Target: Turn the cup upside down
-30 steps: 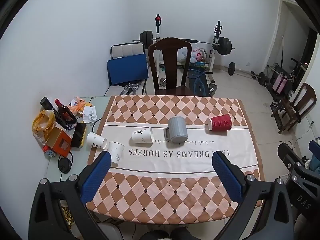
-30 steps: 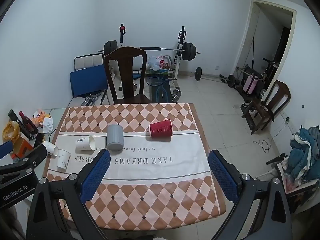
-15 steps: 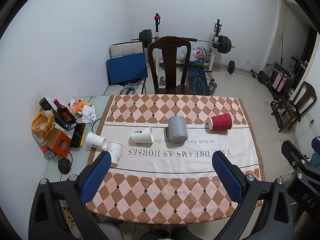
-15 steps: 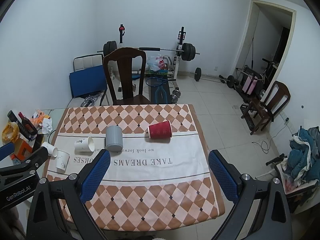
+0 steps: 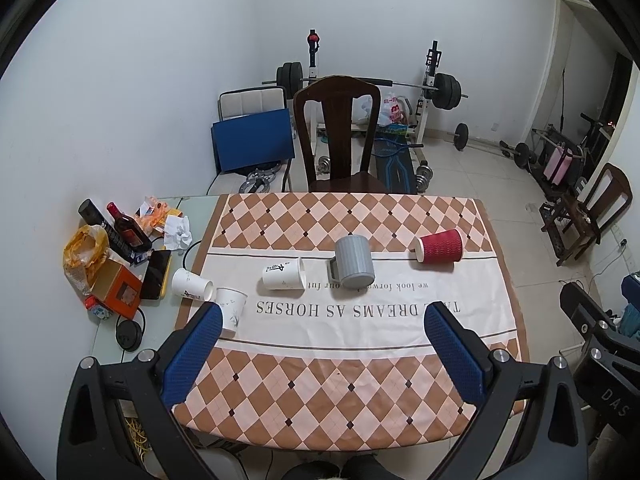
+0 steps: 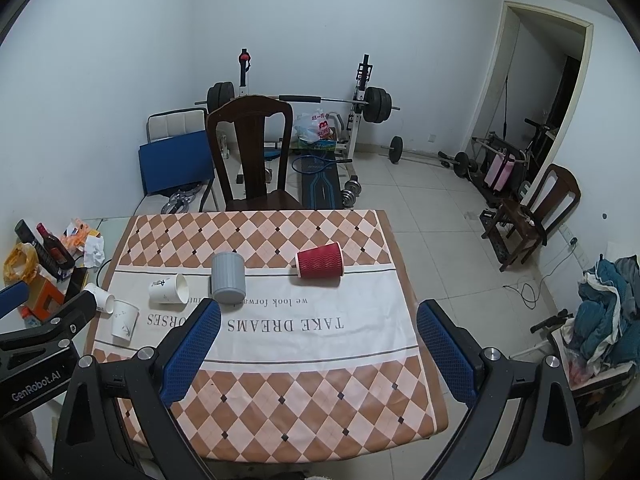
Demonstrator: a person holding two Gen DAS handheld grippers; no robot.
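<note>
Red cup (image 6: 320, 261) lies on its side, far and between my right gripper's (image 6: 318, 334) spread fingers, axis left-right; my left gripper (image 5: 322, 338), also spread, is farther.

We see five cups: a ribbed red paper cup (image 5: 439, 246) on its side, a grey ribbed mug (image 5: 354, 263) inverted, two white paper cups (image 5: 284, 273) (image 5: 191, 284) lying sideways, one white paper cup (image 5: 231, 309) inverted.

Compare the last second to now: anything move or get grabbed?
Almost nothing. Both views creep slightly nearer the table, and the right gripper sits a little farther right in the left view. Nothing was grabbed or released: left gripper and right gripper both stay open and empty. Red cup, gray mug and white cups haven't moved.
</note>
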